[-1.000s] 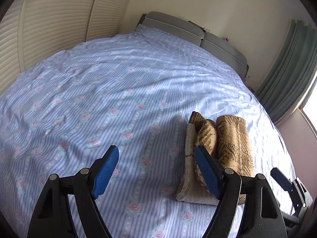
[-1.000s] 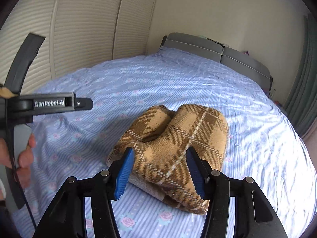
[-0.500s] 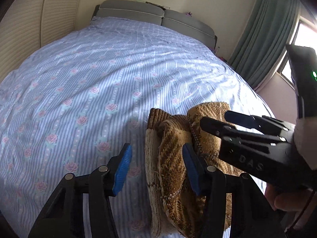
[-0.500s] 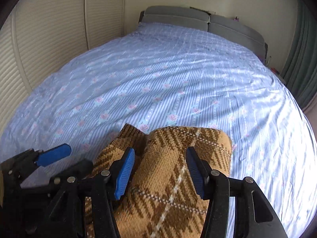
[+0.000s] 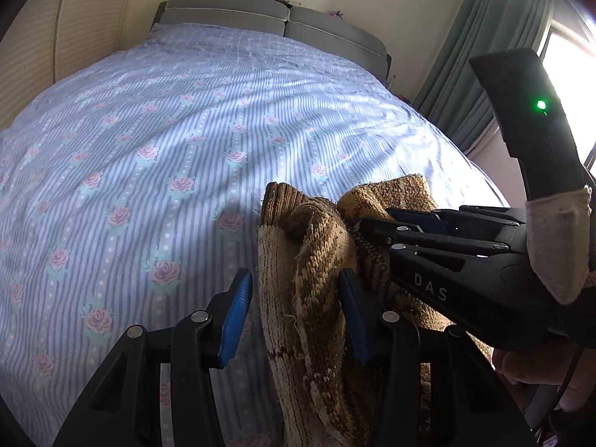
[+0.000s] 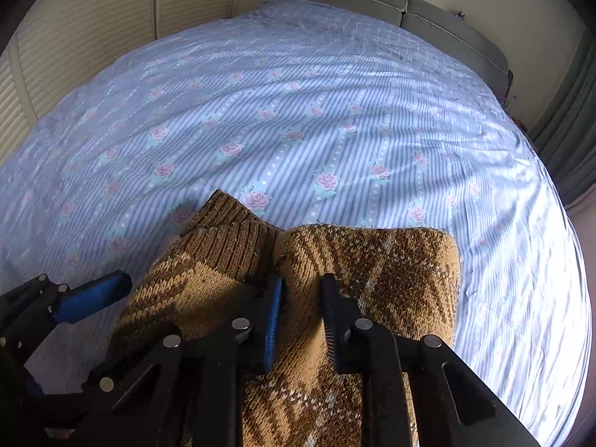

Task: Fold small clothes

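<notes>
Both grippers have come in low over the folded brown knit garment [image 6: 372, 283] since the earlier frames, and the jaws of each have just been closing. Nearest the lens, the right gripper [image 6: 301, 320] has its fingers drawn narrow, pinching a ridge of the knit between them. The left gripper [image 5: 294, 316] straddles the garment's left edge – its right pad lies against the fabric, while the left pad stands clear of it, so that grip looks not yet made. The garment lies near the foot of the bed [image 6: 298, 111], on the striped rose-print sheet, ribbed cuffs pointing away toward the grey headboard [image 5: 260, 15].

To do the step well, the left fingers should probably close on every layer of that edge before any lift – then both hands rise together, keeping the fold square.
</notes>
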